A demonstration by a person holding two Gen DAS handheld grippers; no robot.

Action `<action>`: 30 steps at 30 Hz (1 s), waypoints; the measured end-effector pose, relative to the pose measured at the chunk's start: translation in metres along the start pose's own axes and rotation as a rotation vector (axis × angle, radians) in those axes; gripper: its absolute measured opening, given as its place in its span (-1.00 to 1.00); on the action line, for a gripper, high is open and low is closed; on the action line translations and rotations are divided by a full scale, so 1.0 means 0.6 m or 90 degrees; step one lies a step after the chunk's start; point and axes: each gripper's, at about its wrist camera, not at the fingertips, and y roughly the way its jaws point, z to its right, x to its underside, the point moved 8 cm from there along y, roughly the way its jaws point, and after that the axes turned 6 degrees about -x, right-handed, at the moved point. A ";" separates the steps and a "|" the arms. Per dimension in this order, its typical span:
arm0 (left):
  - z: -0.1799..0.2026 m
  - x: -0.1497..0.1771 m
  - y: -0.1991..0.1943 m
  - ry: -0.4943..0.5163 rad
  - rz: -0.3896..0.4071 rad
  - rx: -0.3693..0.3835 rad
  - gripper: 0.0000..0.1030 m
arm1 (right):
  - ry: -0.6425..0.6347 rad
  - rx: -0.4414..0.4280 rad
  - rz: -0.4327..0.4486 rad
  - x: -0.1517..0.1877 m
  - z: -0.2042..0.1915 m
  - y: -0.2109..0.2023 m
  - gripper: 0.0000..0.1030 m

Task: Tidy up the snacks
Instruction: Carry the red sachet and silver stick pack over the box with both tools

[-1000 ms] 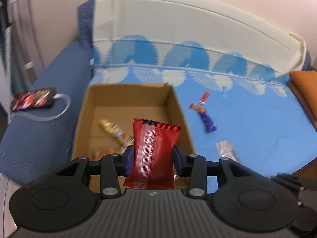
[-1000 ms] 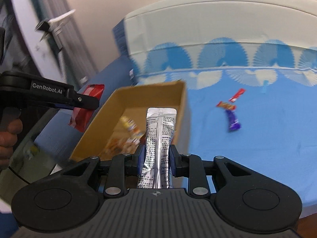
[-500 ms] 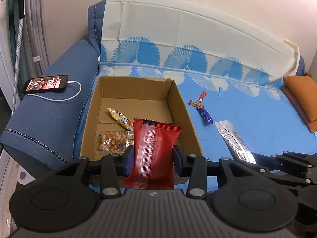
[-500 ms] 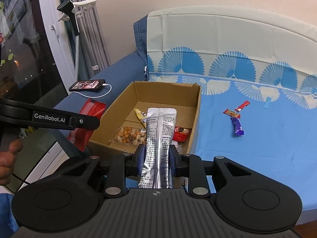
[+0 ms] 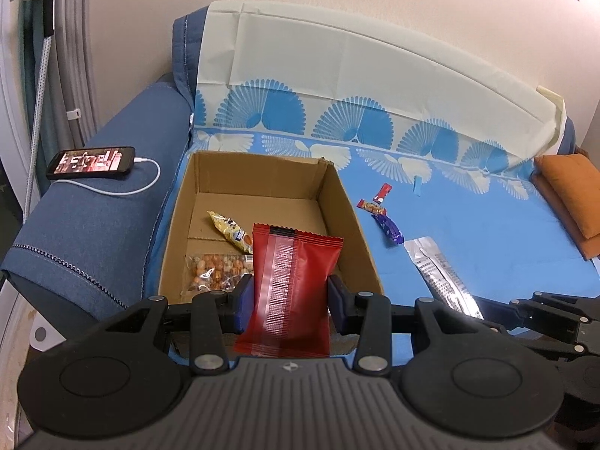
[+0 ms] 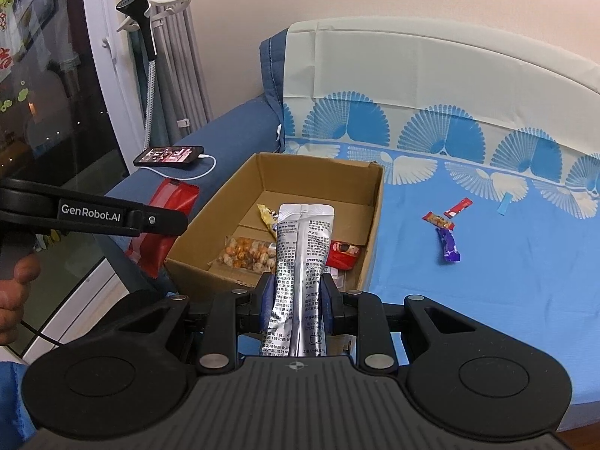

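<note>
My left gripper (image 5: 288, 302) is shut on a red snack packet (image 5: 292, 285), held upright just in front of the near wall of an open cardboard box (image 5: 176, 232). My right gripper (image 6: 295, 300) is shut on a long silver sachet (image 6: 302, 258), also before the box (image 6: 375, 225). Inside the box lie a yellow packet (image 5: 230, 232), a clear bag of mixed nuts (image 5: 215, 275) and a red packet (image 6: 343, 253). A purple bar (image 6: 448, 245), a small orange bar (image 6: 437, 221) and a small red stick (image 6: 457, 208) lie loose on the blue sheet to the right of the box.
A phone (image 5: 92, 161) on a white cable rests on the denim sofa arm left of the box. Orange cushions (image 5: 570, 195) sit at the far right. A hand (image 6: 15, 288) holds the left gripper's handle. A curtain and window stand at the left.
Both grippers have pulled back toward me and to the left, so the box and phone show fuller. The red packet and silver sachet stay clamped as before. Since half a second ago both are still.
</note>
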 end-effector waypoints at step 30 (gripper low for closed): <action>-0.012 -0.013 0.024 -0.020 -0.006 -0.001 -0.12 | -0.008 0.013 -0.019 -0.017 -0.001 0.032 -0.46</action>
